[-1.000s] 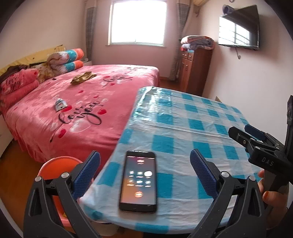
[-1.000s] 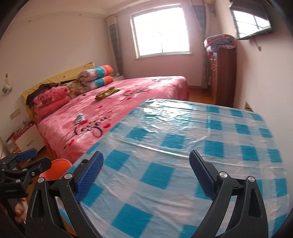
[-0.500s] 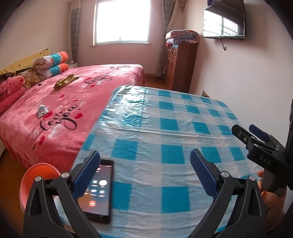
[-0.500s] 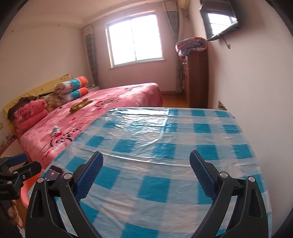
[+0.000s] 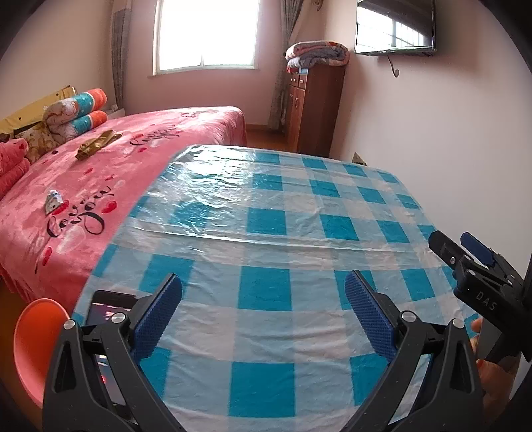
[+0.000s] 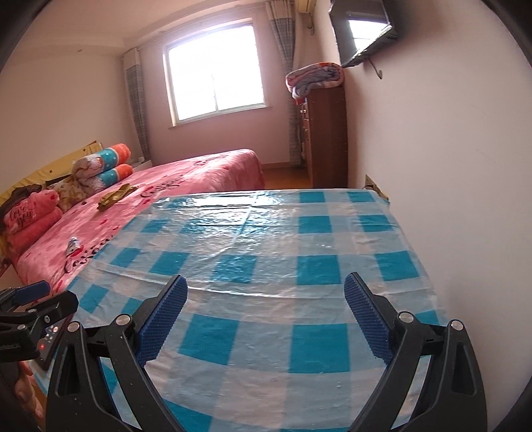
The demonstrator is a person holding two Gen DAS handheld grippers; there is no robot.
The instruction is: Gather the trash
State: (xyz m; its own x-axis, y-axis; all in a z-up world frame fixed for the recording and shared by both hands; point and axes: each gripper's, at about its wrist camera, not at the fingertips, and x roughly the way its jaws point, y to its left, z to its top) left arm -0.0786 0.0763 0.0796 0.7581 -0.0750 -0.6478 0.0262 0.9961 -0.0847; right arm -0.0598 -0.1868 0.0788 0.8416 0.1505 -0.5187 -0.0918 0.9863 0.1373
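Observation:
Two pieces of trash lie on the pink bed: a small crumpled wrapper [image 5: 53, 201] near the bed's near side, also in the right wrist view [image 6: 73, 245], and an olive crumpled piece [image 5: 98, 143] farther back, also in the right wrist view [image 6: 116, 196]. My left gripper [image 5: 262, 315] is open and empty above the near part of the blue checked table [image 5: 272, 232]. My right gripper [image 6: 264, 319] is open and empty above the same table, to the right of the left one; it also shows in the left wrist view [image 5: 465, 246].
A black phone [image 5: 103, 309] with a lit screen lies at the table's near left corner, partly behind my left finger. An orange basin [image 5: 33, 335] sits on the floor below it. A wooden cabinet [image 5: 312, 109] with folded blankets stands against the right wall under a TV [image 5: 395, 26].
Both grippers have swung to the right over the table. The phone has slid from the centre of the left wrist view to its lower left corner. Both grippers stay open.

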